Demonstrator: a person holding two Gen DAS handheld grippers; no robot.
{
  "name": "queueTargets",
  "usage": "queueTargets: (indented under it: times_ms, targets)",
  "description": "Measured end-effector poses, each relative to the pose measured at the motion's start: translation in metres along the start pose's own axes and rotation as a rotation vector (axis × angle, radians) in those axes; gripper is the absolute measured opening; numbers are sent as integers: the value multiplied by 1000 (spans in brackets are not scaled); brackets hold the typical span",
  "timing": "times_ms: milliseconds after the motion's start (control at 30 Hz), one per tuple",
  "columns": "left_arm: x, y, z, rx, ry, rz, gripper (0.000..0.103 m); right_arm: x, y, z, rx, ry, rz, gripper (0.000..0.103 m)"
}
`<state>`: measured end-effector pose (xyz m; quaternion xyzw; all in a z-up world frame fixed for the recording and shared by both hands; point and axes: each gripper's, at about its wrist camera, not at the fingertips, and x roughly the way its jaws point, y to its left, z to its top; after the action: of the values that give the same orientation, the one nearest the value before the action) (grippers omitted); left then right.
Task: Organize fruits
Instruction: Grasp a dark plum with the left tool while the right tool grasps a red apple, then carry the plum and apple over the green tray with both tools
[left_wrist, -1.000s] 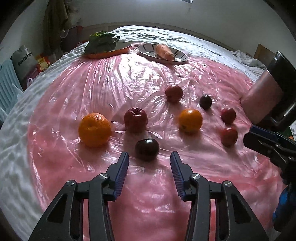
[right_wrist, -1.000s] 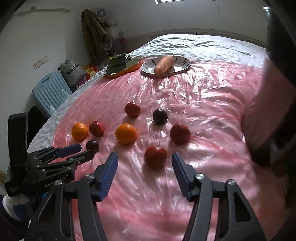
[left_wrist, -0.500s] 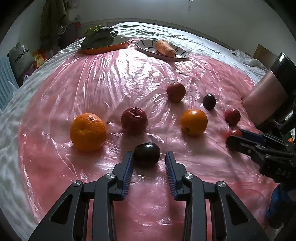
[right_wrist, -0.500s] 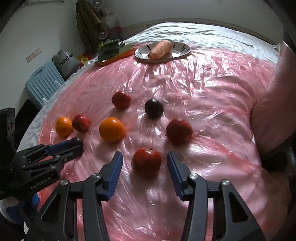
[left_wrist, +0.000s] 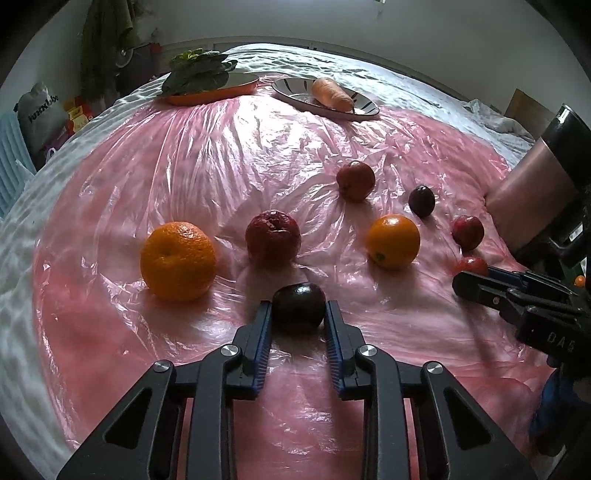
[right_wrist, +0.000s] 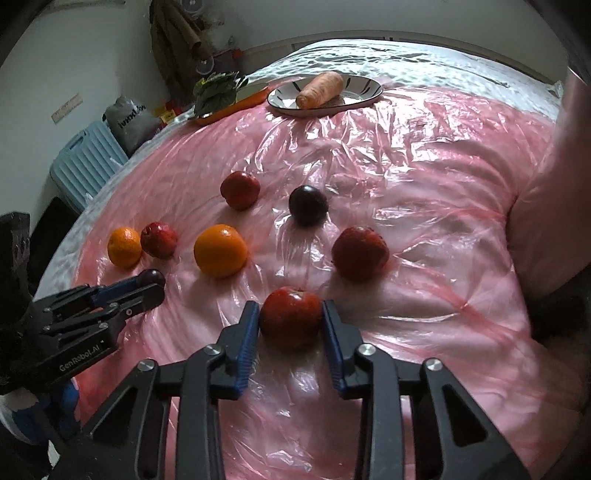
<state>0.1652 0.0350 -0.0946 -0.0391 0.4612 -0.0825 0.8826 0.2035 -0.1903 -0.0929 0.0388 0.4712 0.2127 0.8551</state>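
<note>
Several fruits lie on a pink plastic sheet (left_wrist: 207, 155) over a bed. My left gripper (left_wrist: 298, 308) is shut on a dark plum (left_wrist: 298, 303), which rests on the sheet; the right wrist view shows the same left gripper (right_wrist: 149, 284) on that plum (right_wrist: 153, 275). My right gripper (right_wrist: 290, 314) has a red apple (right_wrist: 290, 317) between its jaws; they are closing and both pads touch its sides. Seen from the left wrist, the right gripper (left_wrist: 476, 282) half hides that apple (left_wrist: 472, 264). Loose nearby are two oranges (left_wrist: 178, 260) (left_wrist: 393, 240), red apples (left_wrist: 272, 236) (right_wrist: 360, 253) and another plum (right_wrist: 307, 205).
At the far edge a striped plate (right_wrist: 360, 96) holds a carrot (right_wrist: 319, 90), with an orange tray (left_wrist: 207, 96) of leafy greens beside it. A pink pillow (right_wrist: 554, 206) lies on the right. A blue suitcase (right_wrist: 86, 162) and bags stand beyond the bed's left side.
Both grippers came forward to their fruit and narrowed their jaws. The left closed onto the dark plum; the right came in from wide open against the red apple.
</note>
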Motion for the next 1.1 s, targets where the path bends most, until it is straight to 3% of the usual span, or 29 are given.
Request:
queueTargets:
  times_ms: [600, 1100]
  targets:
    - [-23, -1, 0, -11, -46, -31, 23, -27, -2, 0, 8, -66, 13, 59]
    - [-65, -8, -4, -4, -97, -46, 23, -78, 14, -12, -11, -127, 17, 59]
